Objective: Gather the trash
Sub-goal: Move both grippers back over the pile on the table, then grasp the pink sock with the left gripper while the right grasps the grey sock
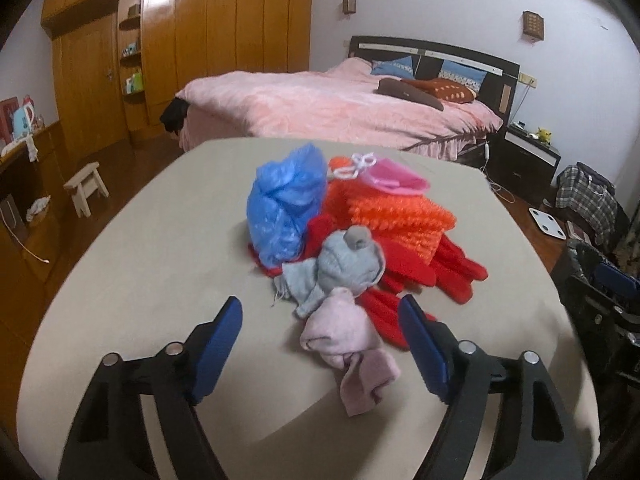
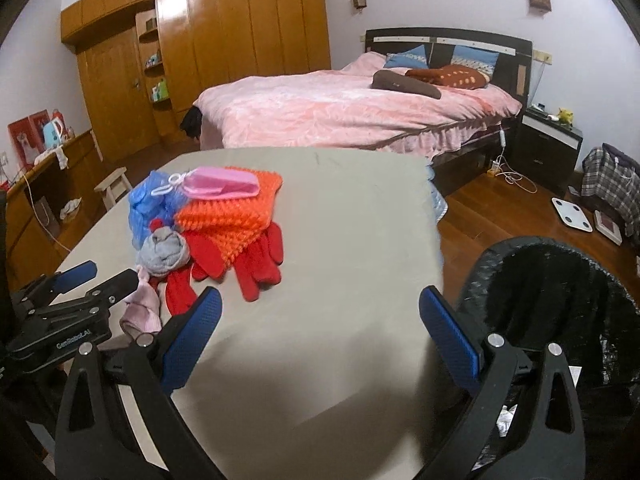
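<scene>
A pile lies on the beige table [image 1: 160, 248]: a crumpled blue plastic bag [image 1: 286, 204], an orange knit cloth [image 1: 384, 212], a pink pouch [image 1: 394, 178], red gloves [image 1: 452, 276], a grey sock [image 1: 344, 268] and a pale pink sock [image 1: 348, 340]. My left gripper [image 1: 320, 312] is open, its jaws on either side of the pink sock, just short of it. My right gripper [image 2: 320, 300] is open and empty over the bare table [image 2: 340, 240], right of the pile [image 2: 224, 220]. The left gripper [image 2: 76, 280] shows at the left in the right wrist view.
A black-lined trash bin [image 2: 560, 300] stands at the table's right edge, with scraps inside. Behind the table is a pink bed [image 1: 340, 108], a wooden wardrobe [image 1: 180, 40], a small stool [image 1: 86, 188] and a nightstand [image 1: 528, 156]. A scale [image 2: 570, 214] lies on the floor.
</scene>
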`<state>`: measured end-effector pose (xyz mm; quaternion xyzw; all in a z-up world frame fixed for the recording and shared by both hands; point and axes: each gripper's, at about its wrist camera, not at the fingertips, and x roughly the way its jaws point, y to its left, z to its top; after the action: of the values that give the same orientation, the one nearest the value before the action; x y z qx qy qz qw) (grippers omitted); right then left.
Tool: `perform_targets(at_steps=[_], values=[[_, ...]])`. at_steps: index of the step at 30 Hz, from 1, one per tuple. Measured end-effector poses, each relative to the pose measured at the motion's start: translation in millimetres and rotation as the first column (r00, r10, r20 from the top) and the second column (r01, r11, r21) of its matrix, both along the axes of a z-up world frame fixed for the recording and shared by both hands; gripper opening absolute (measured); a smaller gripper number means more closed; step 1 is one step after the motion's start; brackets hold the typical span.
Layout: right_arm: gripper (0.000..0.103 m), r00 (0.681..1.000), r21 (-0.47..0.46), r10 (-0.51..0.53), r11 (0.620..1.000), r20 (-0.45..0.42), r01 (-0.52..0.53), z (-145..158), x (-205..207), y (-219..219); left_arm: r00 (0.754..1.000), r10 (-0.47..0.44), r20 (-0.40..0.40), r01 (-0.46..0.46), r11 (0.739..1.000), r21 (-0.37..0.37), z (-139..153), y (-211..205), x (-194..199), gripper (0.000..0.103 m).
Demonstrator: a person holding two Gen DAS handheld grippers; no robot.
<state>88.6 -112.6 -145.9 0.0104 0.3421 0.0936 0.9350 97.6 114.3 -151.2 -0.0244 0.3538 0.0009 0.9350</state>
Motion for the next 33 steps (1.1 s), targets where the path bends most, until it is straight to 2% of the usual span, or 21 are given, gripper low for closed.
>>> perform_targets(at_steps=[7, 11, 14, 24, 33], values=[[0.096, 1.000, -0.017, 0.018, 1.000, -0.019, -0.019, -9, 3, 9, 0.998, -0.016, -0.060, 0.014, 0.999, -0.035, -14, 2, 9, 0.067], [0.096, 0.999, -0.019, 0.019, 1.000, -0.027, -0.019, -11, 5, 10, 0.995, -0.053, -0.090, 0.047, 0.996, -0.070, -19, 1, 13, 0.043], [0.096, 0.999, -0.021, 0.021, 1.000, -0.031, -0.022, -12, 5, 10, 0.995, -0.060, -0.079, 0.054, 0.996, -0.075, -18, 0, 11, 0.039], [0.096, 0.999, -0.015, 0.037, 0.999, -0.011, -0.037, -5, 9, 21, 0.998, -0.063, -0.013, 0.062, 0.995, -0.074, 6, 7, -4, 0.037], [0.096, 0.996, 0.011, 0.085, 0.996, 0.010, -0.085, 3, 21, 51, 0.999, 0.031, 0.015, -0.030, 0.998, -0.052, 16, 47, 0, 0.037]])
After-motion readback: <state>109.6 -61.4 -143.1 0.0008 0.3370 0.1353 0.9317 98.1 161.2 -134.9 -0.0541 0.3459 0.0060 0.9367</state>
